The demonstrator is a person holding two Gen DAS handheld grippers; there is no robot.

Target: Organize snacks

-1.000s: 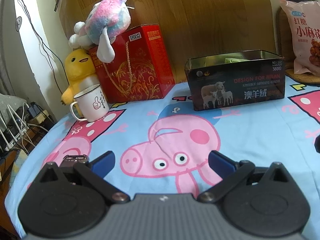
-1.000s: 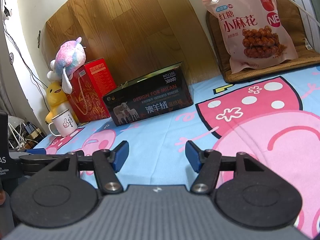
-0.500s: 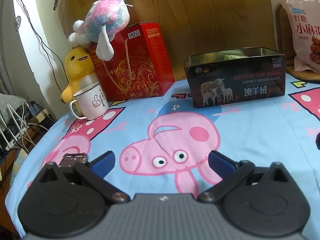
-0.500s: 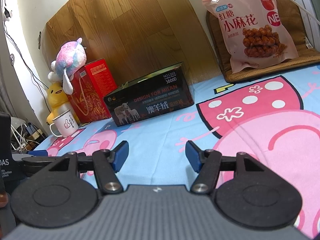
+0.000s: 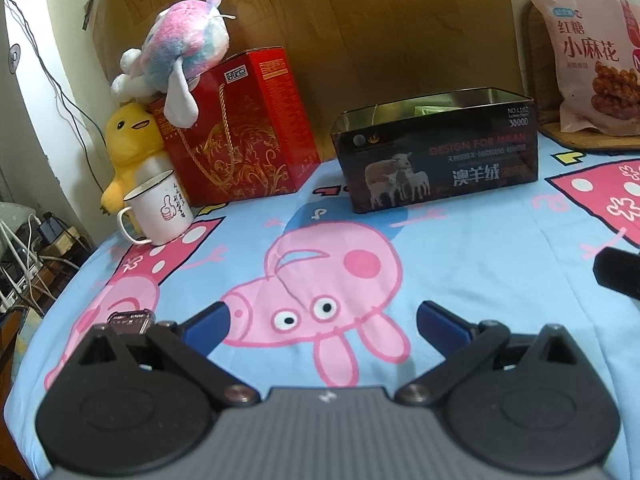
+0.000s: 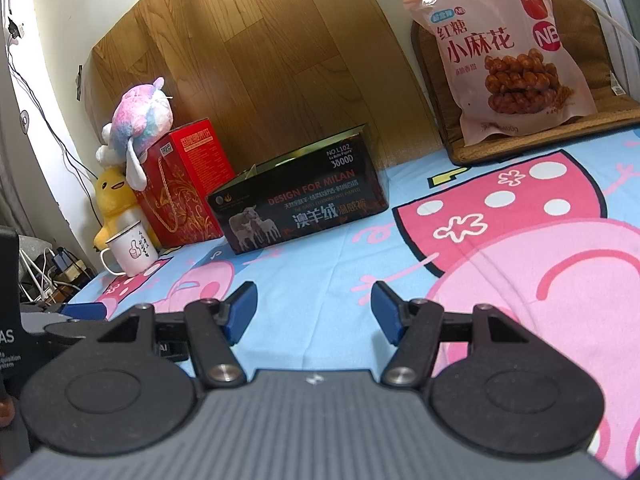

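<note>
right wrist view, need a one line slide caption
Open right gripper hovers over the cartoon-pig sheet, facing the open black box and the pink snack bag.

Left tongs (image 5: 322, 326) shifted slightly so the black box (image 5: 436, 160) sits higher, right view drifting rightward

Left gripper (image 5: 322, 326): grey ribbed body, two black round hubs at 7 and 5 o'clock, silver screws. Right gripper (image 6: 314, 310) looks identical, with blue fingertip pads (image 6: 240, 310).
</note>
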